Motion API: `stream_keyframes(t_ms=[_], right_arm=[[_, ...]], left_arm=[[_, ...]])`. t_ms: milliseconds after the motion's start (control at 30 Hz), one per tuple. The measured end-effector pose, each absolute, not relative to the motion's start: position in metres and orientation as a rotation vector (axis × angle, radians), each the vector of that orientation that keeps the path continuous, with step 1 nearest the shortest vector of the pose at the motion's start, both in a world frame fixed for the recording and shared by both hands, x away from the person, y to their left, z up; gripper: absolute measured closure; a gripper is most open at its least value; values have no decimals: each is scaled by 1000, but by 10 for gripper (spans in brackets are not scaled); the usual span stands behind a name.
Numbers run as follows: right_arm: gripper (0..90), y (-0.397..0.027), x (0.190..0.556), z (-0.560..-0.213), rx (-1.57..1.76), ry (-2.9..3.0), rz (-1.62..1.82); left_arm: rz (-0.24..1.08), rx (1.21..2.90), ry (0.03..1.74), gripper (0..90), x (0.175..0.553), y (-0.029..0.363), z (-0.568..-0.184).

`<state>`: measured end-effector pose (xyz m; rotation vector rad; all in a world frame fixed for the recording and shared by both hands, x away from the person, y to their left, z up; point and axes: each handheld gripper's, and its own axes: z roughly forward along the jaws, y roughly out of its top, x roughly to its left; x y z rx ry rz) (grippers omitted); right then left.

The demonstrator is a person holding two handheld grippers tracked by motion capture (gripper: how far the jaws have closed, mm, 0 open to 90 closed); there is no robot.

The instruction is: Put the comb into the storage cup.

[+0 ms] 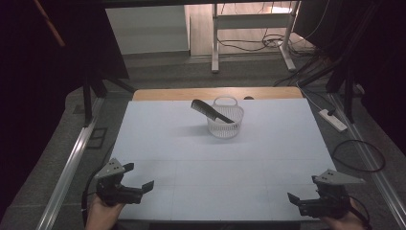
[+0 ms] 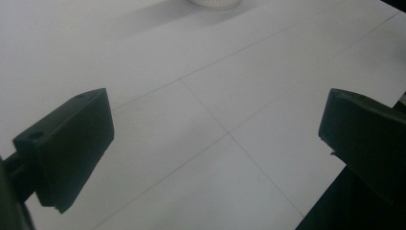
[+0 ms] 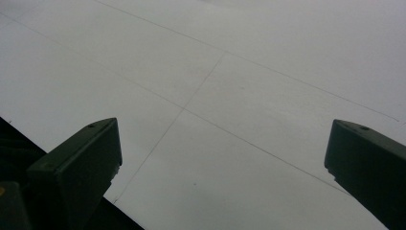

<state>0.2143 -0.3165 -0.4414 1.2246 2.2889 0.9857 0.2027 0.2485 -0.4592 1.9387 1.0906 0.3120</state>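
The black comb [image 1: 212,111] leans in the white basket [image 1: 225,124] near the far edge of the counter [image 1: 158,143], one end sticking out. Both grippers, left gripper [image 1: 141,177] and right gripper [image 1: 300,189] (each spread wide, holding nothing), wait at the near corners. To do it well, I think one should reach slowly for the comb's raised end and pinch it gently.

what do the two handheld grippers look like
Both the left gripper and the right gripper are black, each with two blocky, wedge-shaped jaws and a grey three-cornered plate on top. A dark cable trails from each. No sleeves show on the hands.
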Motion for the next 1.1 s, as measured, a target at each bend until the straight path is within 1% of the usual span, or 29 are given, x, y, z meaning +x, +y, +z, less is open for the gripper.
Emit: stream_keyframes(t_ms=[367,900,1100], right_arm=[[0,-317,214,-441,1240,2277,987],[0,-318,214,-441,1261,2266,972],[0,-317,215,-442,1264,2271,960]], left_arm=[[316,1973,1122,0,191,250,-461],[395,1993,1148,0,181,249,-458],[388,1982,1150,0,182,250,-458]])
